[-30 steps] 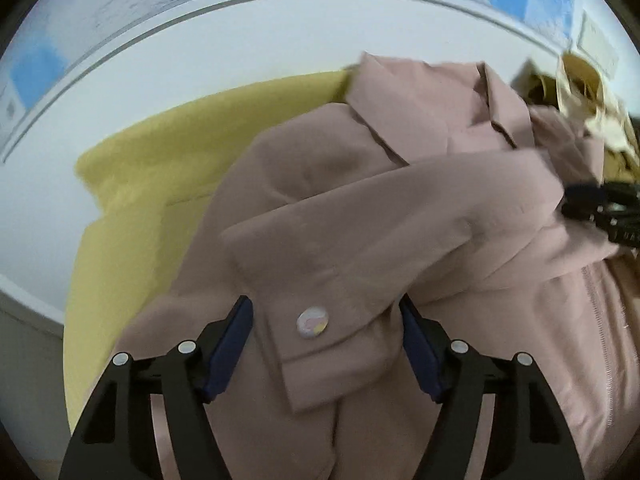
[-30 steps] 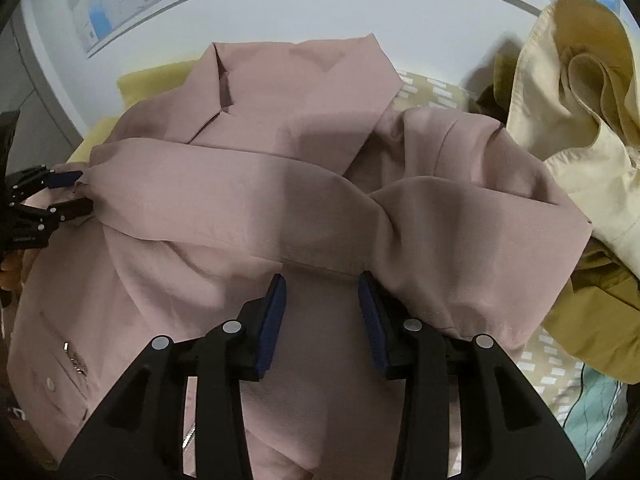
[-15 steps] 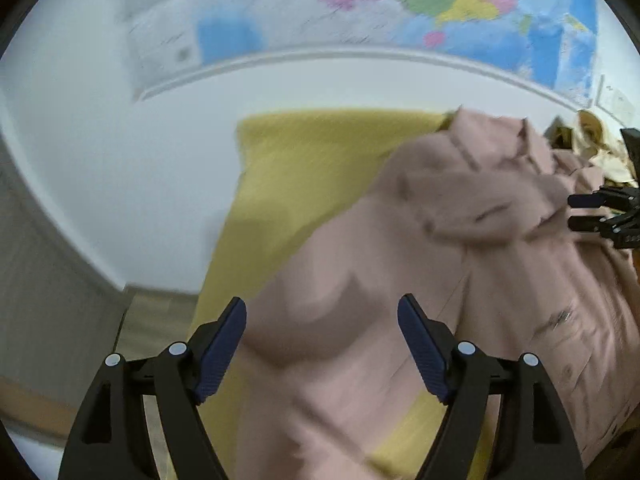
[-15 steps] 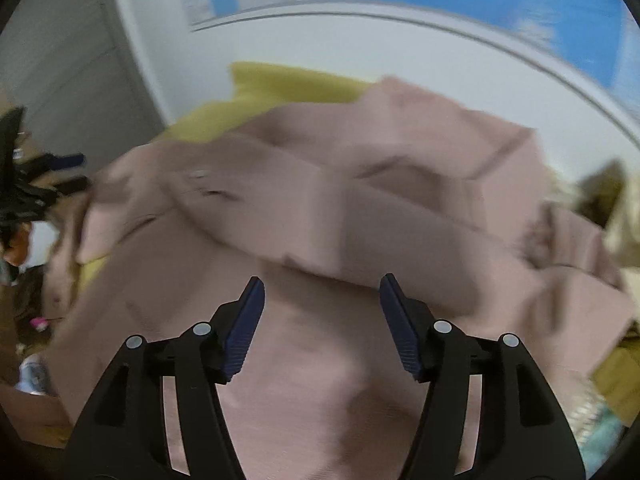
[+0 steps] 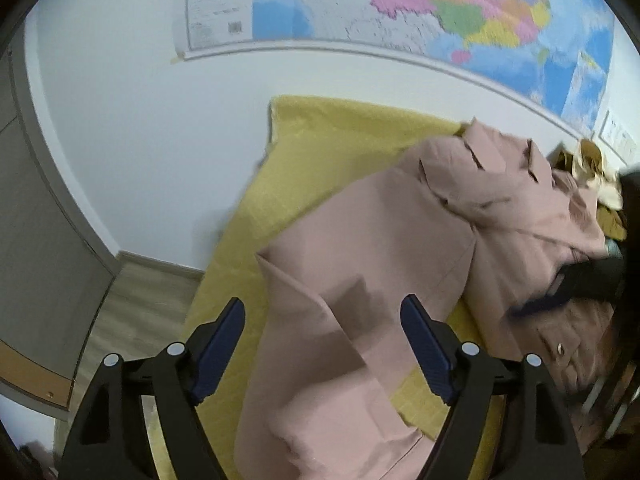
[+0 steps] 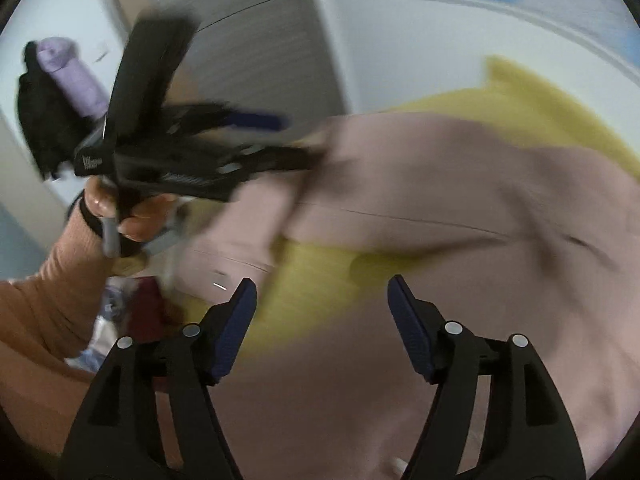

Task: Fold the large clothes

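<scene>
A large dusty-pink coat [image 5: 400, 240] lies on a yellow bed cover [image 5: 340, 140], collar toward the wall and its sleeves folded across the chest. My left gripper [image 5: 322, 336] is open above the coat's lower side edge, and its pads do not press the cloth. In the blurred right wrist view, my right gripper [image 6: 322, 312] hovers over the pink coat [image 6: 460, 200] and the yellow cover [image 6: 316, 280]; its jaws are opening with nothing gripped. Each gripper shows in the other view: the right gripper [image 5: 548, 292] at the right edge, the left gripper [image 6: 300, 140] in a hand.
A wall map [image 5: 440, 12] hangs above the bed. Cream and mustard clothes [image 5: 592, 168] are piled at the far right. Wooden floor [image 5: 132, 304] and a grey door [image 5: 36, 220] lie to the left. A person's sleeve [image 6: 44, 300] and a purple-and-black bundle [image 6: 68, 76] show in the right wrist view.
The left gripper left the buttoned cuff and swung toward the coat's lower left edge. The right gripper opened wider and swept left over the coat, leaving the folded sleeve lying there.
</scene>
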`<state>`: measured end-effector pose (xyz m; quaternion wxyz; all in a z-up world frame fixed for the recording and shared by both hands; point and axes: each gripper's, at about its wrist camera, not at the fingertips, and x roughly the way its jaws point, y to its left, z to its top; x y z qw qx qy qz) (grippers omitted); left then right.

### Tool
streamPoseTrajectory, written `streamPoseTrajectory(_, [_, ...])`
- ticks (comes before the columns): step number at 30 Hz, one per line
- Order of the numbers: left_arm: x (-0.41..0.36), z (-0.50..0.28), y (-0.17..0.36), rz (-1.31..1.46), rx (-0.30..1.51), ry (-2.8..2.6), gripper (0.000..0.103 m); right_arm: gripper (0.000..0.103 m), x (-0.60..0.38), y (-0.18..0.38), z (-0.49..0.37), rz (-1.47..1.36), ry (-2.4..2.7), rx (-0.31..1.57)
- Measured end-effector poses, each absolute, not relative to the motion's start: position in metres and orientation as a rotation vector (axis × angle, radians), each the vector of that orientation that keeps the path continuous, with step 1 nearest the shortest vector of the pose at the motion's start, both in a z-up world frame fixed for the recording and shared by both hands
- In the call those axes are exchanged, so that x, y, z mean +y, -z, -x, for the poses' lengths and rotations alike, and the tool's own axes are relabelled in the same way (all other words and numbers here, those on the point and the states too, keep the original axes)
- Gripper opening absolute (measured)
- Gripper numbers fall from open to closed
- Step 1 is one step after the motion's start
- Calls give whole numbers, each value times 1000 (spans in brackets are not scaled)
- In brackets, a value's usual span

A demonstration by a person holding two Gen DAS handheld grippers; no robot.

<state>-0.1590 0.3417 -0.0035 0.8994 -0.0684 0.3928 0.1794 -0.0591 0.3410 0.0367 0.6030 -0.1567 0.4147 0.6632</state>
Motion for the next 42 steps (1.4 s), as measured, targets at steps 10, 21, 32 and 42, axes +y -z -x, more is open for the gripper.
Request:
streamPoseTrajectory(10, [358,184,-36,195,712,-413,78,1,414,-14,111,421,-1657,1044])
streamPoseTrajectory(21, [349,167,-79,243,570,-254,78,1,268,-179,-58,206,-1368,749])
streamPoseTrajectory(32, [264,29,-17,125,774,-25,78,2,67,-131,-172,210,-843,900])
streamPoseTrajectory(42, [242,-58,45,103,955,-68,78,54,-7,-24,-174,12,-755,1102])
